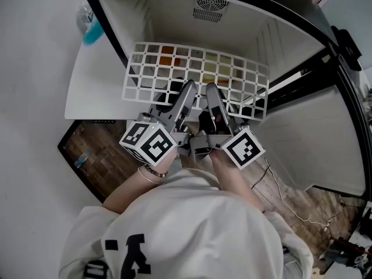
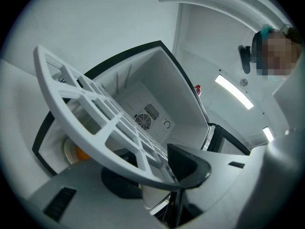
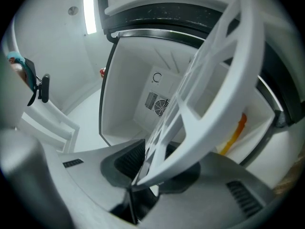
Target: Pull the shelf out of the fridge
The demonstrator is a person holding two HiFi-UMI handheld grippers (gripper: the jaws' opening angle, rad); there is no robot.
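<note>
The white plastic grid shelf [image 1: 195, 74], probably light and stiff, sits at the mouth of the white fridge [image 1: 163, 16], with left gripper [image 1: 186, 90] and right gripper [image 1: 211, 92] clenched on its front rim, a sensible hold.

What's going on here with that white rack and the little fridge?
A person stands over an open fridge, holding a hand-held gripper in each hand. The left hand-held gripper and the right hand-held gripper are side by side, each clamped on the front edge of the white grid shelf. The shelf sits at the fridge's mouth and looks partly drawn out, not yet free of it.
</note>
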